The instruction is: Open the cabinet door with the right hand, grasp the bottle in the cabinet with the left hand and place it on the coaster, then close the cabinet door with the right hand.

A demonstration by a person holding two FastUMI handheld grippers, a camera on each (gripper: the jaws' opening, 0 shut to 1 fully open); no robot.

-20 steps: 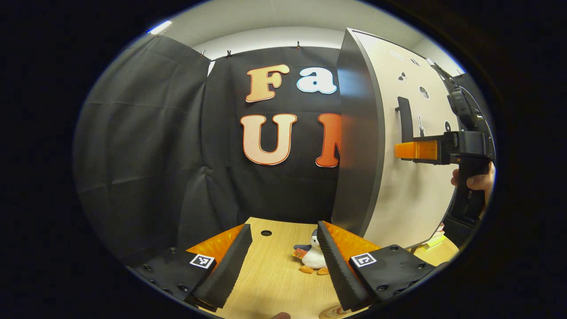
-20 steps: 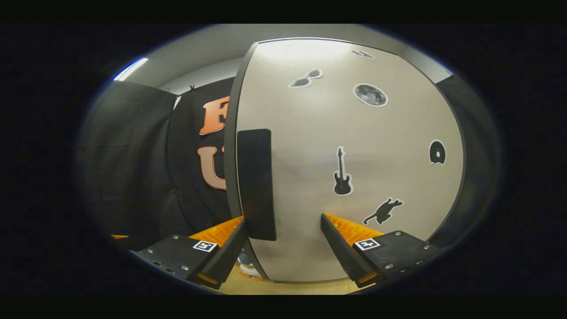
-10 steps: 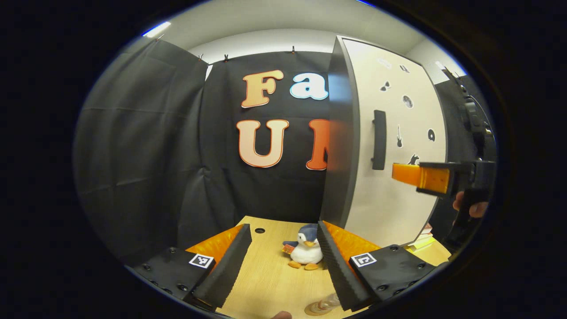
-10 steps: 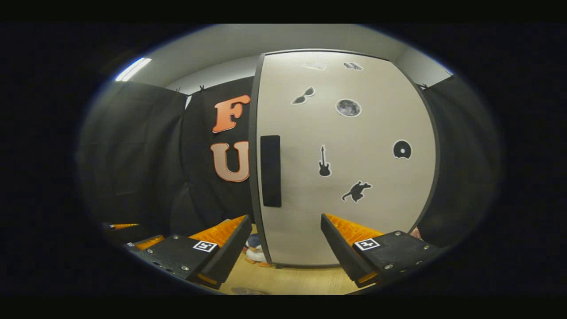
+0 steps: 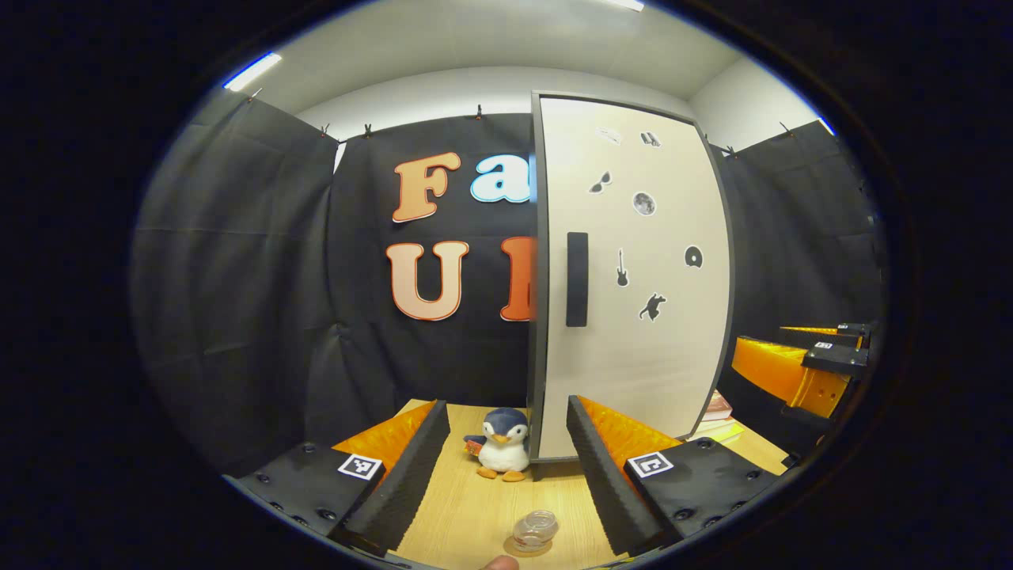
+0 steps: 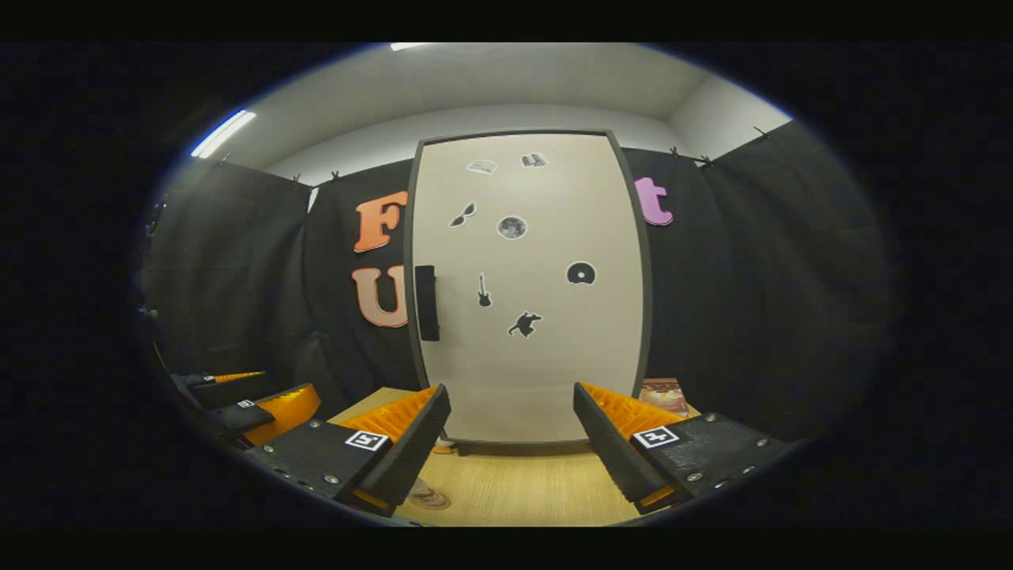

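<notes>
Bottle (image 5: pixel 535 529) and coaster (image 5: pixel 525 546) sit together on the table (image 5: pixel 467 507) in front of the cabinet door (image 5: pixel 633 277), the bottle standing on the coaster between our wide-open, empty left gripper (image 5: pixel 506 475) fingers; the door looks shut. We judge the main risk is a low sweep of either hand clipping the bottle, since it stands close below us. Our left gripper view shows the penguin toy (image 5: pixel 502 453) beside the door, while the right gripper view shows our right gripper (image 6: pixel 510 451) wide open, empty, facing the door.
</notes>
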